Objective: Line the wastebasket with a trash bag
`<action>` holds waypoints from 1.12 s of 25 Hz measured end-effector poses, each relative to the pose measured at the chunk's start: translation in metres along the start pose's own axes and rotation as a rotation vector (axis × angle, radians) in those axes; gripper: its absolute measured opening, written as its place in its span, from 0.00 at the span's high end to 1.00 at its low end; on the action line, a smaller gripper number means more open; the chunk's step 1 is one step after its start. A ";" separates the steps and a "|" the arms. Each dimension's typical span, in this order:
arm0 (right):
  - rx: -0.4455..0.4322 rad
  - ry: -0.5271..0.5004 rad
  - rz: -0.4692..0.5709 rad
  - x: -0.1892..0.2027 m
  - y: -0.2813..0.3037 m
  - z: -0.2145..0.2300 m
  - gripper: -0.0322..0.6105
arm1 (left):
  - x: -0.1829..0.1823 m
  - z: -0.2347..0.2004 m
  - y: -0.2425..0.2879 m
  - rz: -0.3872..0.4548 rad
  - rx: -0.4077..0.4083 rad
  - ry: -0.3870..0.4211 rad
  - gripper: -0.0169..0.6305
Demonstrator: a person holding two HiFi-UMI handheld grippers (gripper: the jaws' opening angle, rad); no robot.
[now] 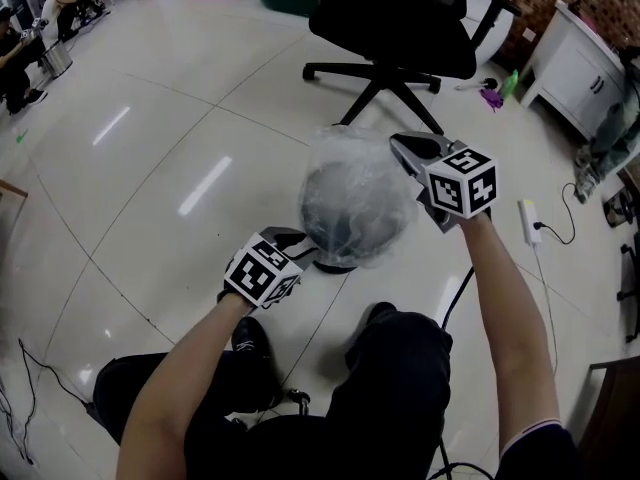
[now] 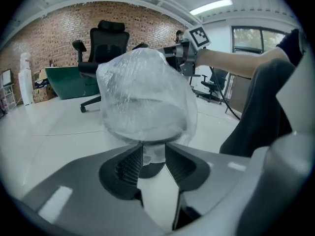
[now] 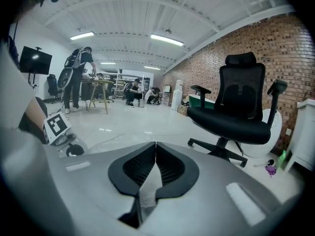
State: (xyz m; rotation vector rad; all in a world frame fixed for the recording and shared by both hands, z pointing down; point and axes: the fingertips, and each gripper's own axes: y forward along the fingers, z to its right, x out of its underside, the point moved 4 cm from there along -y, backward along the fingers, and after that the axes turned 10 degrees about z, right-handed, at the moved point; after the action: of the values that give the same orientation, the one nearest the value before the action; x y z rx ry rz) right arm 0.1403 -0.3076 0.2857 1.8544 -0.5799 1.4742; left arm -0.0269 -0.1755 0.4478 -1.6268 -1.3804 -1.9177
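Your left claw (image 2: 153, 150) stands spread, low against the near side of the wastebasket (image 1: 345, 223), which sits on the floor (image 1: 180, 138) with the clear trash bag (image 1: 350, 163) draped over it. Your right claw (image 3: 153, 149) is pressed together, with nothing showing between its jaws, up beside the bag's top.
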 end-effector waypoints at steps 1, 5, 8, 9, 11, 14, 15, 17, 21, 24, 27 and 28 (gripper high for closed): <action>-0.002 0.000 0.000 0.000 -0.001 -0.001 0.94 | 0.001 0.000 0.003 -0.006 -0.011 0.006 0.75; -0.010 -0.003 -0.003 0.001 -0.006 -0.003 0.94 | 0.001 -0.004 0.009 -0.012 -0.067 0.021 0.94; -0.013 0.000 -0.003 0.003 -0.010 -0.003 0.94 | 0.002 -0.003 0.008 -0.014 -0.076 0.018 0.95; -0.015 0.003 -0.001 0.004 -0.011 -0.004 0.94 | 0.002 -0.002 0.008 -0.016 -0.076 0.017 0.95; -0.024 0.011 0.005 0.004 -0.013 -0.007 0.93 | 0.004 -0.001 0.006 -0.022 -0.077 0.018 0.95; -0.055 0.029 0.022 0.001 -0.022 -0.013 0.83 | 0.007 0.000 0.004 -0.027 -0.081 0.014 0.95; -0.065 0.032 0.032 -0.001 -0.028 -0.014 0.79 | 0.007 0.000 0.004 -0.025 -0.086 0.010 0.95; -0.072 0.036 0.058 -0.008 -0.043 -0.015 0.75 | 0.006 -0.001 0.003 -0.014 -0.097 0.000 0.95; -0.047 0.057 0.072 0.000 -0.084 -0.015 0.75 | 0.009 0.000 0.000 -0.005 -0.118 -0.026 0.95; -0.033 0.098 0.000 0.043 -0.111 -0.023 0.75 | 0.014 0.003 0.002 -0.017 -0.129 -0.035 0.95; -0.032 0.145 -0.070 0.090 -0.129 -0.036 0.75 | 0.018 0.006 0.002 -0.025 -0.143 -0.039 0.95; -0.036 0.158 -0.094 0.106 -0.132 -0.042 0.75 | 0.018 0.007 0.003 -0.025 -0.149 -0.042 0.95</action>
State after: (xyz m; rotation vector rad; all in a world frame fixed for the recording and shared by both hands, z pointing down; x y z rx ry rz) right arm 0.2341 -0.1811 0.3613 1.6958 -0.4351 1.5215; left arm -0.0268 -0.1652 0.4641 -1.7333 -1.3070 -2.0560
